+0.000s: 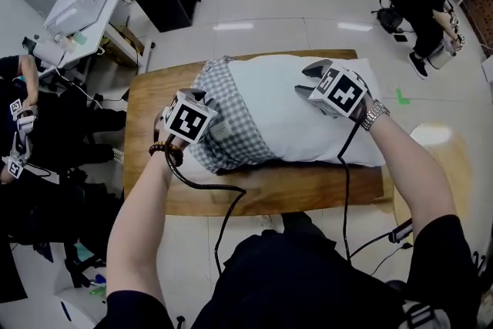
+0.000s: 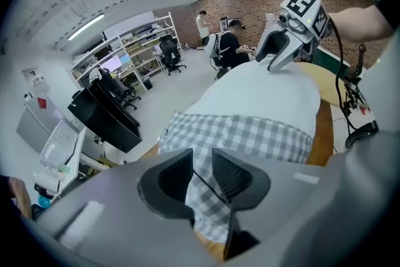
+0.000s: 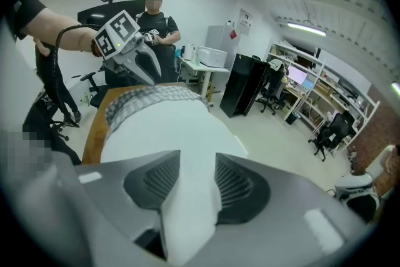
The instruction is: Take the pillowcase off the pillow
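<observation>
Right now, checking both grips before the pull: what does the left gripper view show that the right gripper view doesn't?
Only the left gripper view: checked pillowcase between the parted jaws of the left hand-held gripper. Only the right gripper view: white pillow filling the jaws of the right hand-held gripper. Both: pillowcase bunched over one pillow end, on the wooden table.

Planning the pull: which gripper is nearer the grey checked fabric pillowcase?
Left. The left gripper is at the checked pillowcase, cloth between its jaws; right gripper straddles the white pillow.
</observation>
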### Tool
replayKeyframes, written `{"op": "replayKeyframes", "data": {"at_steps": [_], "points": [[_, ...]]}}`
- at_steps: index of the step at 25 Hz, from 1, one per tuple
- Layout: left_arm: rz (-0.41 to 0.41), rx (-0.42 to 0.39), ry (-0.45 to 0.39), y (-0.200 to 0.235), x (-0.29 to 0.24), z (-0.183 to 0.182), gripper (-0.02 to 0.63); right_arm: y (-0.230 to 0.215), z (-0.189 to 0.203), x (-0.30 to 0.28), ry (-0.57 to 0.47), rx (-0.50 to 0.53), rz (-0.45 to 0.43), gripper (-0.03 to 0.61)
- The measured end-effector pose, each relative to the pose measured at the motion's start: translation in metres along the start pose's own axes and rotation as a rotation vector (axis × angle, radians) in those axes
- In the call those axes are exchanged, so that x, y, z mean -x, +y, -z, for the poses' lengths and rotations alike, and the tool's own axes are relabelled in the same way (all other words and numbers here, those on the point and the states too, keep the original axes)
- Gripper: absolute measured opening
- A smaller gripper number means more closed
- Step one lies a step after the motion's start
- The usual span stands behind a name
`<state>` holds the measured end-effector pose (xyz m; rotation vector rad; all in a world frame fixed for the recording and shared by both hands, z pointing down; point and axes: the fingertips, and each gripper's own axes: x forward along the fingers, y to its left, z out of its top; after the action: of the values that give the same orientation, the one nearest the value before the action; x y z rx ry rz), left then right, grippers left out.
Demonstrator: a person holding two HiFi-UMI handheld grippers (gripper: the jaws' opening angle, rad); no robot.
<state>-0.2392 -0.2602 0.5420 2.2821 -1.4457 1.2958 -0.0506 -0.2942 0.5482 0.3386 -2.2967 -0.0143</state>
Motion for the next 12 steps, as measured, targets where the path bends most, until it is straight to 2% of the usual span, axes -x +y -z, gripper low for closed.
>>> {"op": "replayKeyframes", "data": {"at_steps": [3,12], "points": [[0.049,0.034,0.087,-0.031,0.005,0.041,0.118,0.029,0.001,0.007,0.0,0.035,0.014,0.186],[0.045,-0.062,0.053,-0.101,0.033,0.066,0.195,0.106,0.021,0.018,0.028,0.148,0.063,0.223]]}}
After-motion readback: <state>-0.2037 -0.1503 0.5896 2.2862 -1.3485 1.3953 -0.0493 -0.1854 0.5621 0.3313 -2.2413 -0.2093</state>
